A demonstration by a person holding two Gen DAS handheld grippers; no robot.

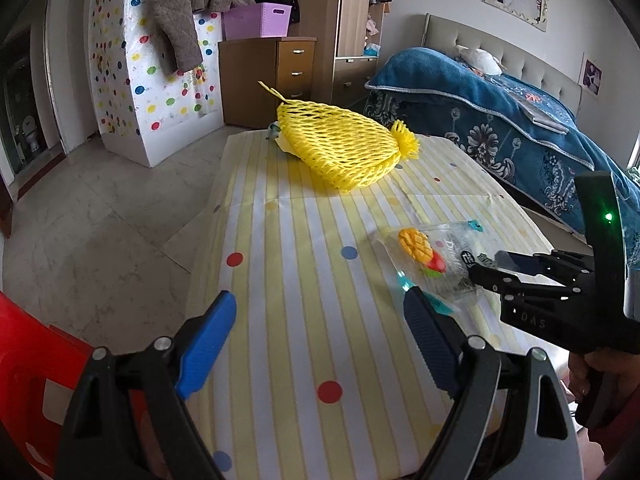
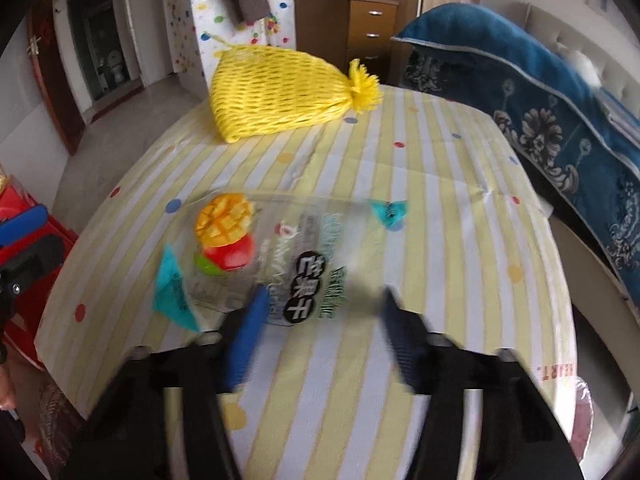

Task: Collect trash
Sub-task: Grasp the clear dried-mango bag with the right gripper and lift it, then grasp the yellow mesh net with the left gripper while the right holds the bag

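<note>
One table (image 1: 304, 280) in a striped, dotted cloth carries two pieces of trash. One yellow foam net (image 1: 344, 144) lies at its far end. One clear dried-fruit wrapper (image 2: 280, 248), printed with mango, lies nearer, flat on the cloth. Two tongs: the right tongs (image 2: 320, 312) are spread wide at the wrapper's near edge; the left tongs (image 1: 320, 320) hover open above the cloth.

A bed (image 1: 520, 120) with a blue floral blanket (image 1: 472, 92) is filling the upper right. A brown drawer chest (image 1: 276, 80) is standing top centre, carrying a purple basket (image 1: 256, 20). Pale floor tiles (image 1: 100, 208) are spreading left. A striped, dotted tablecloth (image 1: 304, 280) is covering the centre.
</note>
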